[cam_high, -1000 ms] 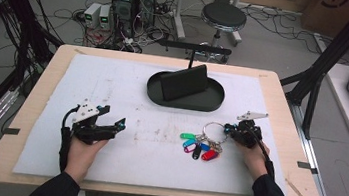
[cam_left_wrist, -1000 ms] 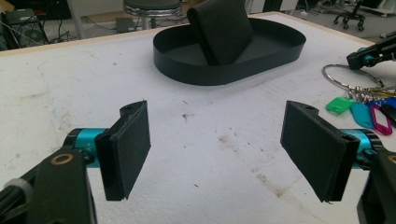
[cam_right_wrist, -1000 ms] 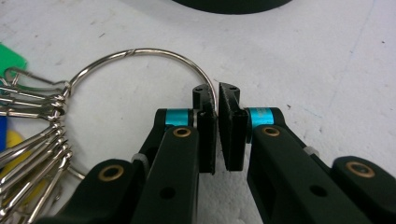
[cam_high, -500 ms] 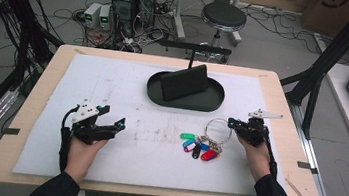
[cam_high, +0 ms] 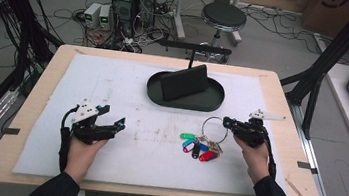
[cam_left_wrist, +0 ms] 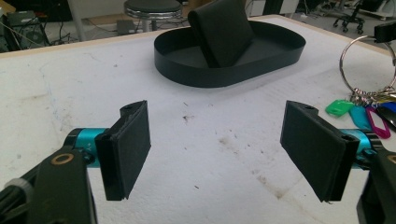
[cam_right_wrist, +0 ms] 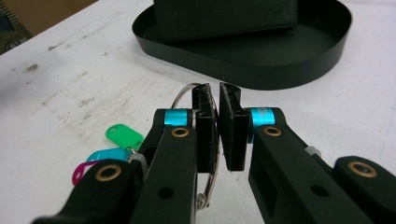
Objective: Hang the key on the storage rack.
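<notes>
Since a second ago, the right gripper point(cam_high: 226, 120) has edged from just right of the bunch toward the table's far side and now stands at about one o'clock from the coloured tags, with the large silver metal key ring point(cam_high: 214, 129) tipped up between its jaws; the left gripper point(cam_high: 120, 121) has kept its place.

In the right gripper view the two black pads are drawn almost together, clamped on the ring's wire point(cam_right_wrist: 184, 95), which curves out at ten o'clock from the jaws and again below them; the gripper's own arms hide most of the ring and all but three of the plastic key tags point(cam_right_wrist: 123, 136), the green, blue and pink ones. From above, the tags point(cam_high: 197, 146) lie fanned on the white mat point(cam_high: 137, 93), at seven o'clock from the right gripper.

At twelve o'clock stands the black oval tray point(cam_high: 214, 103) with a black leather wallet point(cam_high: 184, 82) propped inside, its far end cut off in the right gripper view.

The left gripper's jaws are spread wide over bare mat, holding nothing.
</notes>
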